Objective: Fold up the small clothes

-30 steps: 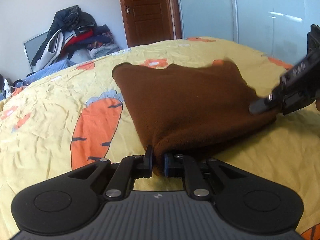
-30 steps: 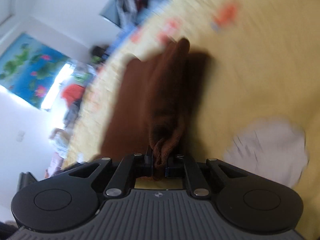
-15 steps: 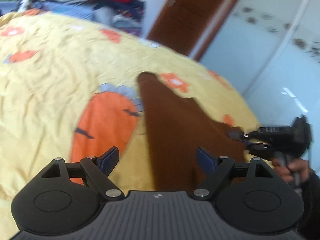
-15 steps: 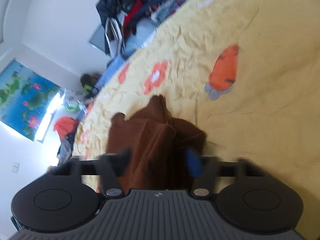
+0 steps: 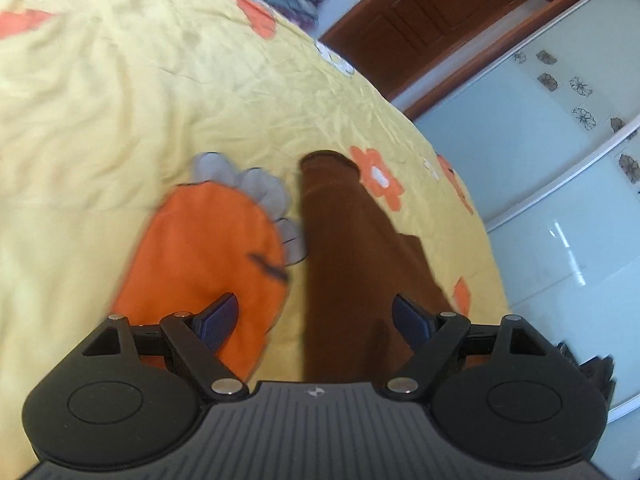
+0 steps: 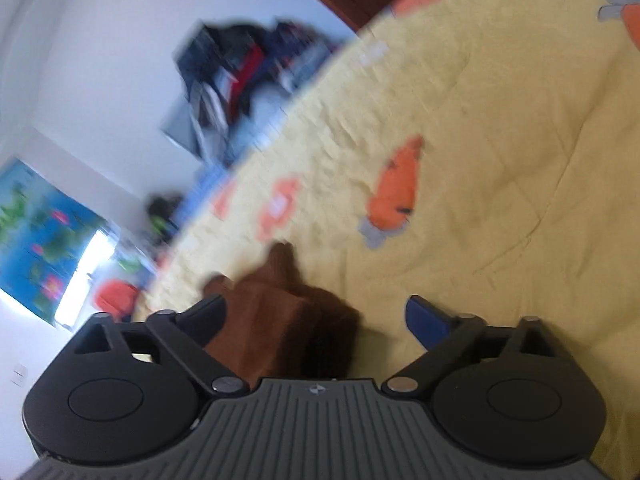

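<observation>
Left wrist view looks down on the brown garment (image 5: 352, 272), which lies on the yellow bedspread (image 5: 120, 92) as a long, narrow strip just beside the big orange carrot print (image 5: 200, 268), its far rounded end level with the carrot's grey leaves. The left gripper (image 5: 316, 318) stands wide open above the near end of the strip, its blue pads clear of the cloth and holding nothing.

Right wrist view, badly blurred, has the same garment (image 6: 280, 320) bunched low between the fingers of the right gripper (image 6: 316, 316); its jaws are opening, and the cloth lies loose between them, touched by neither pad as far as the blur allows.

It looks like a thick, fleecy fabric: soft, light and limp, not slippery, likely to sag and fall open if lifted from the middle. A corner or the doubled edge at either short end seems the best hold, pinching all layers together.

Only the left view shows the strip's full length, the wooden door (image 5: 432, 20) and the wardrobe panels (image 5: 560, 184); only the right view shows the heap of clothes (image 6: 248, 68) against the wall
</observation>
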